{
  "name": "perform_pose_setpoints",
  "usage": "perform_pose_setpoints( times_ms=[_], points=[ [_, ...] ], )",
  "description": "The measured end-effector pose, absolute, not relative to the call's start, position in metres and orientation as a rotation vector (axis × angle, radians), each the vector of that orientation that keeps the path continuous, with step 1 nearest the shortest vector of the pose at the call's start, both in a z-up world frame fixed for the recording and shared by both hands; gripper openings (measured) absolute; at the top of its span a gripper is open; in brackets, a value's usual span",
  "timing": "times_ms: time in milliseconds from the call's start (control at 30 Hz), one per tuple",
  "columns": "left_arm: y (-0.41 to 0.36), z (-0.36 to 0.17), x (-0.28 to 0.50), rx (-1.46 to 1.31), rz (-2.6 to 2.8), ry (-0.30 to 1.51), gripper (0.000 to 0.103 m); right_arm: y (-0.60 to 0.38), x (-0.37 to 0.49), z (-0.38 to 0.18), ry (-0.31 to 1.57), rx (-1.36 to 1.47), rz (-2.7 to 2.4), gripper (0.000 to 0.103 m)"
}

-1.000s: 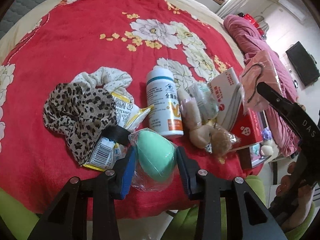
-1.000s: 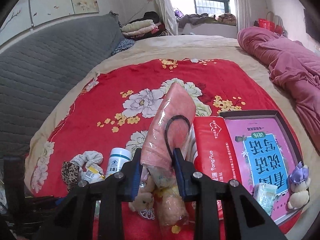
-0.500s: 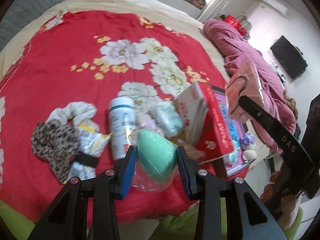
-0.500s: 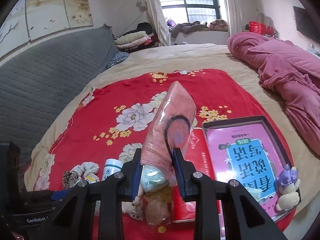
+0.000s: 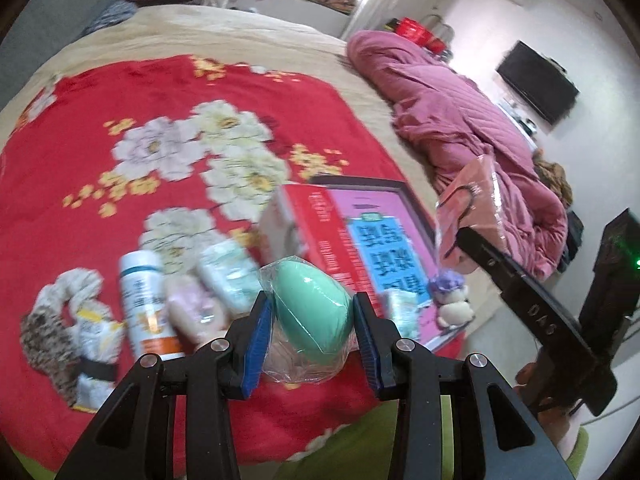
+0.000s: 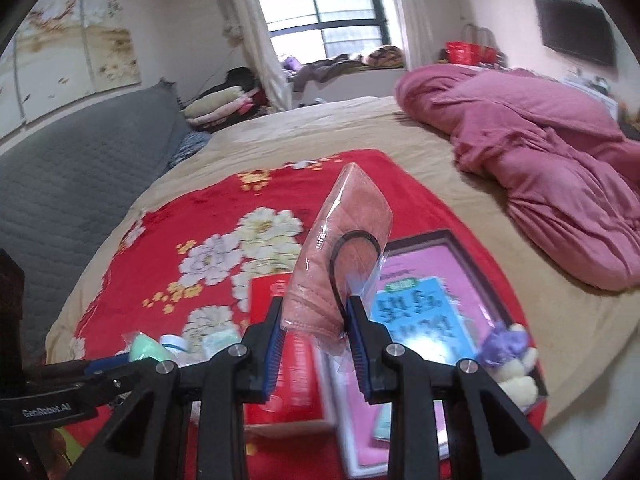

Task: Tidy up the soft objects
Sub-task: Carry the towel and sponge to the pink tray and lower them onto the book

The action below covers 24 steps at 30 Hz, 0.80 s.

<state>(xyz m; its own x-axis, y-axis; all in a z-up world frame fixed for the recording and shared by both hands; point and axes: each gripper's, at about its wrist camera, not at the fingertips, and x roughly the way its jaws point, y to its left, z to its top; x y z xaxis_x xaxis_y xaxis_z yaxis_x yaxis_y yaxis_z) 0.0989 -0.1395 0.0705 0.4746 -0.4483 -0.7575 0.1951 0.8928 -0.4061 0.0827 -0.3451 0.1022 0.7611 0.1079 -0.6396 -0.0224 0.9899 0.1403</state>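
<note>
My left gripper [image 5: 313, 326] is shut on a mint-green egg-shaped sponge [image 5: 312, 316] in clear wrap, held above the front edge of the red floral blanket [image 5: 120, 112]. My right gripper [image 6: 315, 330] is shut on a pink packet with a black loop [image 6: 344, 256], held above the red box [image 6: 280, 360]; the packet also shows in the left wrist view [image 5: 470, 208]. A small plush toy [image 6: 510, 356] lies on the pink-lined tray [image 6: 440, 264]. On the blanket lie a leopard cloth [image 5: 40, 340], a white frilly cloth [image 5: 68, 292] and soft wrapped packets [image 5: 228, 276].
A white bottle [image 5: 146, 304] lies among the packets. A pink quilt [image 6: 540, 152] is heaped on the bed's right side. A grey padded headboard [image 6: 72, 168] runs along the left. A wall TV [image 5: 538, 82] hangs beyond the bed.
Both grippers have lifted and swung right with their loads still held. The view now takes in the tray and the plush toy; the cloths have slid to the lower left.
</note>
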Motion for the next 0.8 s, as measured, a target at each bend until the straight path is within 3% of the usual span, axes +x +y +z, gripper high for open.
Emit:
perform_pose_setpoints(
  times_ms=[300,800],
  points=[
    [-0.223,0.074,0.113,-0.172,-0.515,1.022,0.042,-0.408,0.075,0.088,0.733,0.214,-0.001,0.031],
    [-0.305,0.023,0.138,-0.001,-0.571,1.173,0.042,-0.458,0.073,0.051,0.807,0.309,-0.032,0.031]
  ],
)
